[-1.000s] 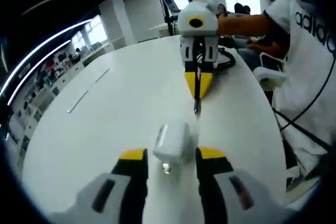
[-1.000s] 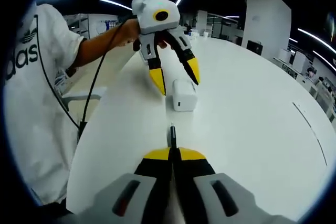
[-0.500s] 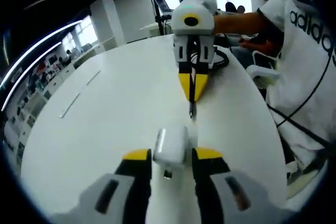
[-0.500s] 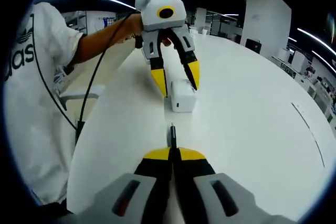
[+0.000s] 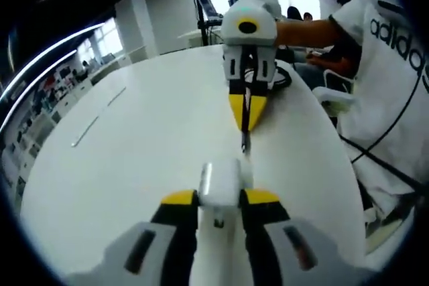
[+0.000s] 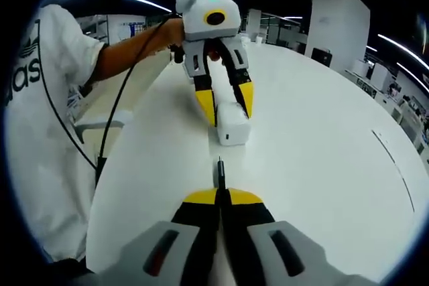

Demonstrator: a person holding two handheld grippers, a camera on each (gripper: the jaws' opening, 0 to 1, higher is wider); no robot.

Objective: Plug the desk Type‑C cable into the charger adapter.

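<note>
The white charger adapter (image 5: pixel 220 184) rests on the white table (image 5: pixel 147 132), and my left gripper (image 5: pixel 220 199) is shut on it, one yellow tip against each side. The right gripper view has that adapter (image 6: pixel 230 124) held by the left gripper (image 6: pixel 228 102), its port facing my way. My right gripper (image 6: pixel 220 196) is shut on the black Type-C cable (image 6: pixel 219 172), whose plug sticks out from the jaws toward the adapter with a short gap between them. From the left gripper view, the right gripper (image 5: pixel 246 120) points the plug (image 5: pixel 246 143) at the adapter.
A person in a white shirt (image 5: pixel 392 65) stands at the table's edge holding both grippers, with black cords (image 6: pixel 110 132) hanging from them. A thin strip (image 5: pixel 86 130) lies far off on the table. Office furniture sits beyond.
My left gripper has closed from open around the adapter to shut on it. The right gripper with the cable has held its place.
</note>
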